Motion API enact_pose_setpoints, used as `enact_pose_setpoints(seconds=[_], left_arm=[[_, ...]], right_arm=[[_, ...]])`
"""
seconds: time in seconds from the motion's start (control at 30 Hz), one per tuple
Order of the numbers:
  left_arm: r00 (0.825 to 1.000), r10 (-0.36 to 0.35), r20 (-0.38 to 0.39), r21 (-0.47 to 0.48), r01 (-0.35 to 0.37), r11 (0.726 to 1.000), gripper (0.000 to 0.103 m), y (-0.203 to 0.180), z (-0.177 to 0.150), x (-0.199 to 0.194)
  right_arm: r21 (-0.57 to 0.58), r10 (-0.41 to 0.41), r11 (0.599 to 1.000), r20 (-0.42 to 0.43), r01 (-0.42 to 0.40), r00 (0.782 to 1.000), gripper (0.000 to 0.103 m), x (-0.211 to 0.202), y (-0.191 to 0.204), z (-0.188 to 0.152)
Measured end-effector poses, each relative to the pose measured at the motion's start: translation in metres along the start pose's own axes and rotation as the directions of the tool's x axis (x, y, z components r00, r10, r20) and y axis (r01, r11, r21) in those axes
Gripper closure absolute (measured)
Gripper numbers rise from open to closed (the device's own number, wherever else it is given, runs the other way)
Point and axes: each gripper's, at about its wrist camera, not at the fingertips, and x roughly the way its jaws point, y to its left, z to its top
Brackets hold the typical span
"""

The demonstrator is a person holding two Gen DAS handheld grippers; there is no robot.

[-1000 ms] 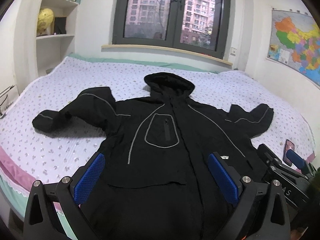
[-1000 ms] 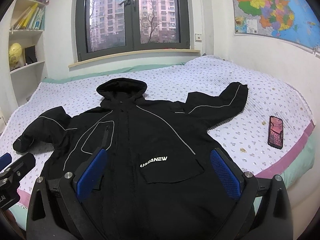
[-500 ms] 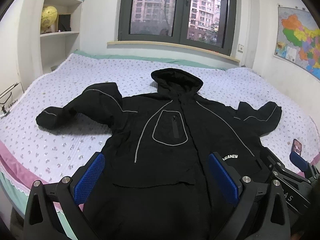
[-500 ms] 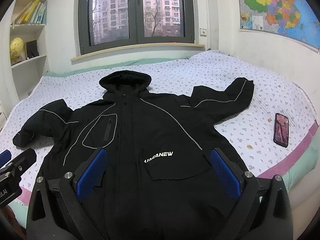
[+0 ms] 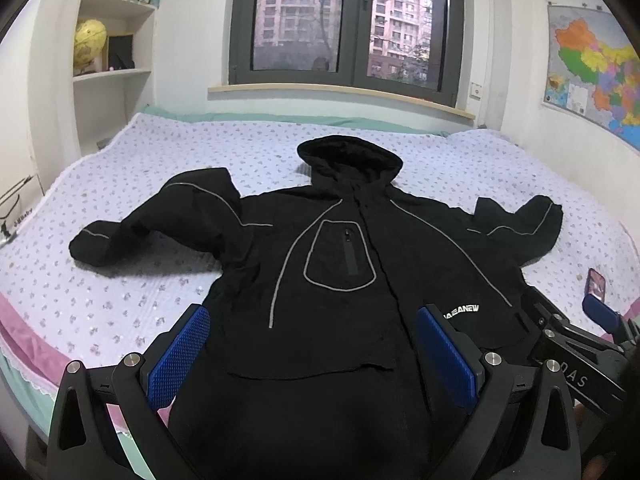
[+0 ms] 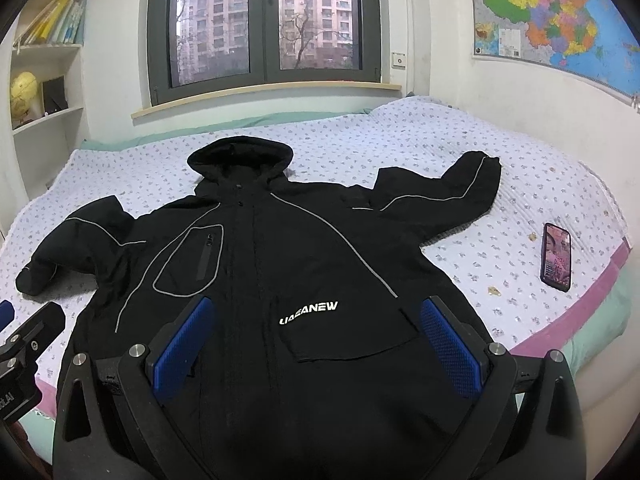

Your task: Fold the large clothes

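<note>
A black hooded jacket (image 5: 340, 264) with grey piping lies front up and spread flat on the bed (image 5: 120, 280), hood toward the window, both sleeves out to the sides. It also shows in the right wrist view (image 6: 288, 264). My left gripper (image 5: 312, 340) is open and empty, above the jacket's lower left part. My right gripper (image 6: 316, 332) is open and empty, above the lower right part near the white logo. Each gripper shows at the edge of the other's view, the right one (image 5: 576, 352) and the left one (image 6: 24, 344).
A phone (image 6: 555, 257) lies on the floral bedspread right of the jacket, near the bed's front right edge. A window and sill are behind the bed, shelves with a globe (image 5: 89, 44) at left, a wall map (image 6: 552, 8) at right.
Both grippers have drawn back and risen a little, so more of the jacket's lower part shows. The jacket has not moved. Both grippers stay open.
</note>
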Motion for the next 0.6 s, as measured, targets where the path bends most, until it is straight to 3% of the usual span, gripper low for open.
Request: enact_pose_setpoints(seconds=[0.17,0.47,0.6], left_arm=[[1.000,0.012,-0.010,-0.007,-0.012,1.000,0.000,0.001,0.000,0.005],[0.995,0.017,-0.095,0.036,-0.013,0.999,0.000,0.001,-0.013,0.030],[0.993,-0.017,-0.115,0.011,0.018,1.000,0.001,0.006,-0.015,0.037]], right_arm=[[-0.009,0.012,1.000,-0.005,-0.012,1.000,0.000,0.000,0.003,-0.002],[-0.028,0.014,1.000,-0.021,-0.014,1.000,0.000,0.007,0.013,-0.004],[-0.030,0.012,0.999,-0.026,-0.013,1.000,0.000,0.010,0.014,-0.004]])
